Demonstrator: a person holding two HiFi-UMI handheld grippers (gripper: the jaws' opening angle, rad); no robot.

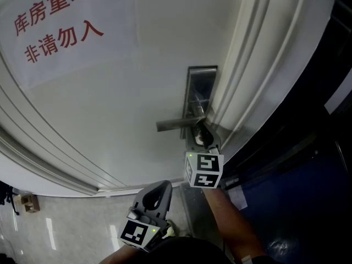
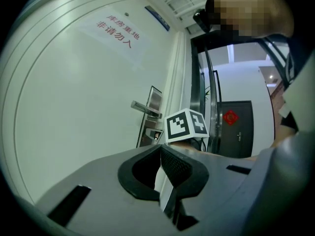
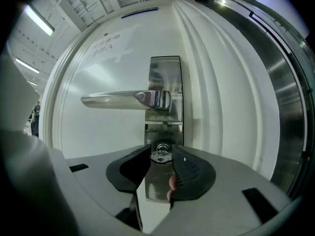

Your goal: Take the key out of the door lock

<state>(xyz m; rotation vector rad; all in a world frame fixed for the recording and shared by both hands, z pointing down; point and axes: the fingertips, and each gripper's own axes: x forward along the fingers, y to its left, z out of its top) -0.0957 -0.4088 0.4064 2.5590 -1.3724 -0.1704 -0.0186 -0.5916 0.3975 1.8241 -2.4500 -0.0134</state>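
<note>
The small silver key point(image 3: 161, 156) sticks out of the cylinder in the steel lock plate point(image 3: 165, 68), below the lever handle point(image 3: 123, 100). My right gripper point(image 3: 161, 154) reaches up to the lock, and its two pads touch the key's flat head on either side. In the head view the right gripper point(image 1: 203, 141) sits just under the handle point(image 1: 176, 124) and hides the key. My left gripper point(image 1: 161, 188) hangs lower and to the left, away from the door, shut with nothing in it. From the left gripper point(image 2: 161, 149) the right gripper's marker cube point(image 2: 186, 126) shows ahead.
The white door point(image 1: 110, 92) carries a paper sign with red characters point(image 1: 55, 21). Ribbed white moulding point(image 1: 258, 65) runs along the door's edge, with a dark opening to its right. Pale floor tiles point(image 1: 60, 224) lie below the door at the left.
</note>
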